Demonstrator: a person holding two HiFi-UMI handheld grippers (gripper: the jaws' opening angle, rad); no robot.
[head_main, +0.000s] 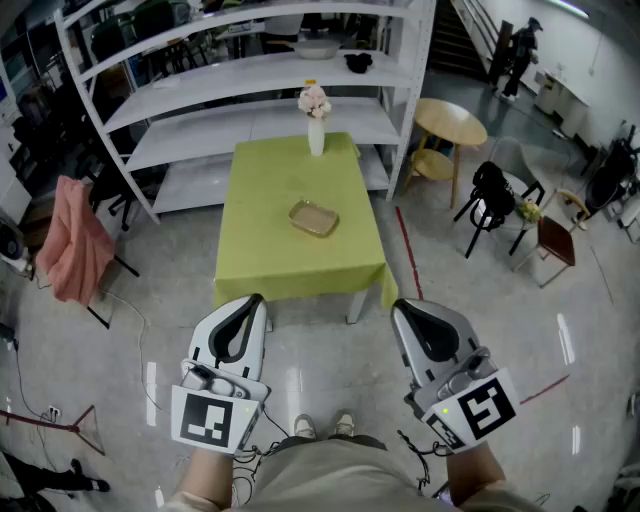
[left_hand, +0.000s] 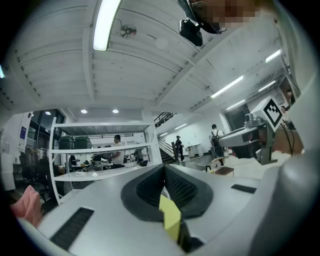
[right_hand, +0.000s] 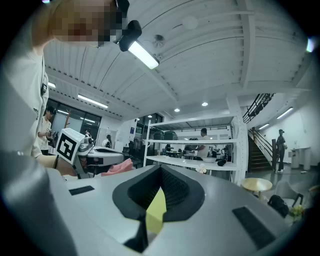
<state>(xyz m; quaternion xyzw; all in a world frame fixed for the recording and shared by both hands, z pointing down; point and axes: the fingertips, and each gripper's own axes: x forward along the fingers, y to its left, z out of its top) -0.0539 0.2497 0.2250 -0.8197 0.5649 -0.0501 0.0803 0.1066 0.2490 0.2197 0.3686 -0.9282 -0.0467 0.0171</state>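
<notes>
I am holding the left gripper (head_main: 254, 301) and the right gripper (head_main: 399, 306) low in front of the waist. They are sitting side by side but apart, and both are pointing forward at the table (head_main: 262, 255). Each one is showing its marker cube (head_main: 212, 418) toward the head camera. In the left gripper view, the black pads (left_hand: 150, 187) are meeting along one line, so those jaws are pressed together and gripping nothing. In the right gripper view, the pads (right_hand: 172, 189) are meeting the same way, and that gripper is also closed and empty. In both views a yellow-green sliver is showing low in the slit, and I am reading it as the tablecloth's colour beyond.

I am counting two grippers, one table under a green cloth, one shallow tray (head_main: 314, 218), one white vase (head_main: 316, 133) with pale flowers, and two shoes (head_main: 322, 427) below.

The tray is lying near the middle of the table, and the vase is standing upright at its far edge. Both are well apart from either gripper. The table's near edge is lying just ahead of the jaw tips, with bare floor (head_main: 320, 370) showing between. A white shelving rack (head_main: 250, 70) is standing behind the table. A round wooden table (head_main: 450, 122) is standing to its right, and a pink cloth (head_main: 70, 245) is hanging to its left.
</notes>
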